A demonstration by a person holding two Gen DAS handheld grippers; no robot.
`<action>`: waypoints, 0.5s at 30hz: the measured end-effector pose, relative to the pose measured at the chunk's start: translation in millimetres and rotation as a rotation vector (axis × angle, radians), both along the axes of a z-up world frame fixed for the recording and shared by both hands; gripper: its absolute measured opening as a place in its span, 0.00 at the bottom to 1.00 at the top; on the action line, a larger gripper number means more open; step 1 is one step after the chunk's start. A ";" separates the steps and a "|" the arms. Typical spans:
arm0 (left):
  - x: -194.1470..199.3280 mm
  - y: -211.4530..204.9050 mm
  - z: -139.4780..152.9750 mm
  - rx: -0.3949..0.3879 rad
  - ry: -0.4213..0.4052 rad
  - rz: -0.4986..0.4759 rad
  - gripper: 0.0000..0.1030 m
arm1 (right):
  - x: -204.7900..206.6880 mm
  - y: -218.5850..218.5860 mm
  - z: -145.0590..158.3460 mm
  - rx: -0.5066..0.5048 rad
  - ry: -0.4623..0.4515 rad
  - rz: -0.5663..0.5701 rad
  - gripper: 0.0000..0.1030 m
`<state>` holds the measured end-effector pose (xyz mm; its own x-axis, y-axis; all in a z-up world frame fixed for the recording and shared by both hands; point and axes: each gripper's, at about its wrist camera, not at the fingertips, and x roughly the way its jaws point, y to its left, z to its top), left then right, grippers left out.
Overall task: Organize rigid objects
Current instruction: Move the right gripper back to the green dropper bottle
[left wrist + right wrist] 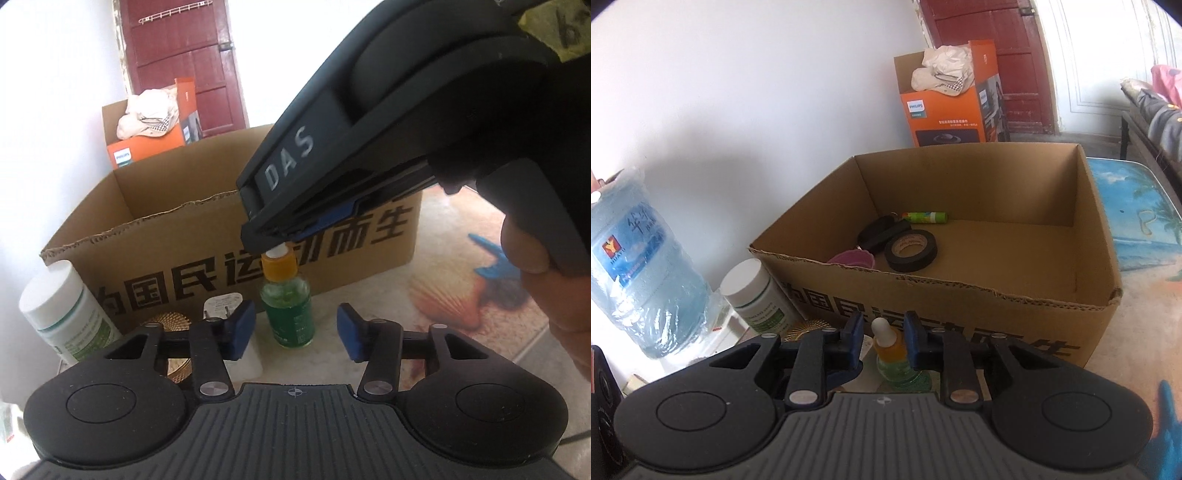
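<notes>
A small green dropper bottle (288, 314) with an orange cap and a white bulb stands on the table in front of the cardboard box (155, 236). My left gripper (295, 315) is open, its blue pads on either side of the bottle's body with a gap on each side. From the upper right my right gripper (266, 240) comes down onto the bulb. In the right wrist view the right gripper (882, 326) straddles the dropper bottle (890, 350), jaws narrowly apart, with a gap left of the cap.
The box (960, 295) holds a black tape roll (911, 249), a green tube (925, 217) and other small items. A white bottle (62, 306), a gold object (171, 321) and a white charger (221, 304) stand left of the dropper. A water jug (639, 273) is far left.
</notes>
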<state>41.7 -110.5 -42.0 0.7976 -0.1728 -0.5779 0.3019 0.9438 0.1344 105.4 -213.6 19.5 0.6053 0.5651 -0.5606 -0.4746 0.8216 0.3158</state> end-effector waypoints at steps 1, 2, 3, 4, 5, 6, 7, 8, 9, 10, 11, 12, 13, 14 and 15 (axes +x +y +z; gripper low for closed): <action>2.8 -0.1 -0.8 -0.003 0.003 0.006 0.46 | 1.4 1.4 -1.3 -0.006 0.001 0.003 0.22; 3.3 -0.7 -1.4 -0.005 0.006 0.012 0.46 | 2.4 2.8 -3.3 -0.011 0.005 0.007 0.20; 3.7 -1.0 -2.4 -0.010 0.010 0.013 0.45 | 2.7 3.3 -3.7 -0.010 0.004 0.010 0.20; 6.4 -0.4 -2.8 -0.019 0.016 0.012 0.45 | 3.3 3.2 -3.9 -0.011 0.004 0.011 0.20; 4.4 1.3 -4.6 -0.030 0.020 0.009 0.45 | 3.3 3.5 -4.3 -0.011 0.005 0.011 0.20; 5.7 1.8 -4.4 -0.039 0.021 0.006 0.45 | 3.4 3.1 -4.3 -0.012 0.006 0.008 0.19; 3.7 3.4 -6.7 -0.043 0.021 0.001 0.45 | 3.6 1.4 -4.2 -0.012 0.008 0.004 0.20; 3.5 3.4 -6.7 -0.051 0.021 -0.007 0.45 | 4.2 -0.5 -4.1 -0.011 0.011 -0.001 0.20; 3.5 3.3 -6.2 -0.062 0.023 -0.015 0.45 | 4.6 -2.8 -3.4 -0.010 0.015 -0.005 0.20; 2.8 3.1 -6.0 -0.073 0.025 -0.023 0.45 | 4.4 -4.7 -3.1 -0.010 0.020 -0.009 0.20; 1.6 2.5 -5.9 -0.081 0.025 -0.031 0.45 | 4.0 -7.2 -2.8 -0.009 0.024 -0.014 0.20; 0.6 1.2 -5.4 -0.087 0.026 -0.041 0.45 | 3.8 -10.3 -2.5 -0.009 0.027 -0.020 0.20; -0.6 -0.1 -5.0 -0.093 0.026 -0.052 0.45 | 2.7 -13.1 -2.4 -0.012 0.029 -0.027 0.20; -1.2 -2.2 -5.7 -0.100 0.027 -0.064 0.45 | 1.0 -15.8 -1.9 -0.016 0.029 -0.036 0.20; -2.2 -3.7 -5.5 -0.108 0.029 -0.079 0.45 | -0.6 -19.0 -1.5 -0.021 0.030 -0.046 0.20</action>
